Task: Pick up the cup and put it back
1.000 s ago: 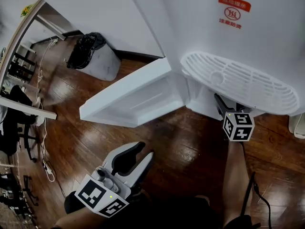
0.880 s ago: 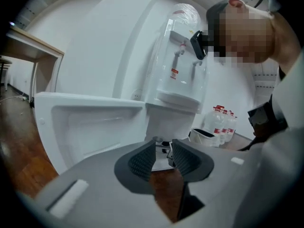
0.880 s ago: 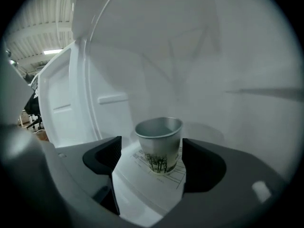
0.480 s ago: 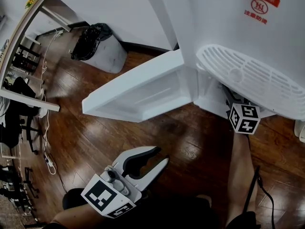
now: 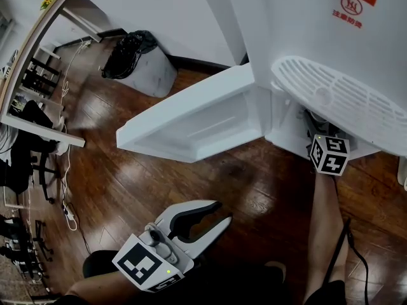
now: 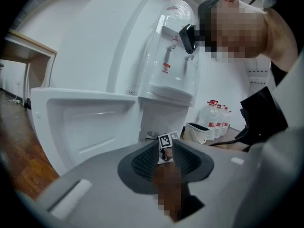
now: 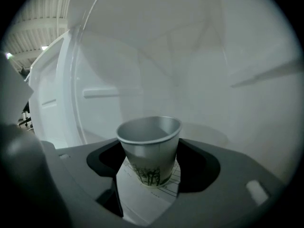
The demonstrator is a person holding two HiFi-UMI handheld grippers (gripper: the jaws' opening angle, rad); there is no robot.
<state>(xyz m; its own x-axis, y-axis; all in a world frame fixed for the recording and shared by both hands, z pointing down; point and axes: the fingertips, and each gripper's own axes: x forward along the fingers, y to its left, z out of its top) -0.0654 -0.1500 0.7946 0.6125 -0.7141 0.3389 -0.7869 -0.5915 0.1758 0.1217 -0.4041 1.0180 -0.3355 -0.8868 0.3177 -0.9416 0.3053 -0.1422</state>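
Note:
A paper cup (image 7: 149,148) with a dark tree print stands upright on a lined sheet inside the white cabinet of the water dispenser (image 5: 299,37). My right gripper (image 7: 151,163) reaches into that cabinet and its jaws are closing. The cup sits between them, with the dark pads (image 7: 108,161) right beside its sides and its wall undented. In the head view only this gripper's marker cube (image 5: 329,154) shows below the drip tray (image 5: 343,107). My left gripper (image 5: 213,216) hangs open over the wooden floor, holding nothing.
The cabinet door (image 5: 197,122) swings open to the left of my right arm. A bin with a black bag (image 5: 137,62) stands by the wall. Water bottles (image 6: 216,118) and a white basket (image 6: 197,132) stand beside the dispenser. A desk (image 5: 38,37) and cables (image 5: 67,189) are at far left.
The head view has drifted, so the dispenser sits further right. My right gripper's cube stays at the cabinet mouth. The left gripper has shifted slightly right, still open.

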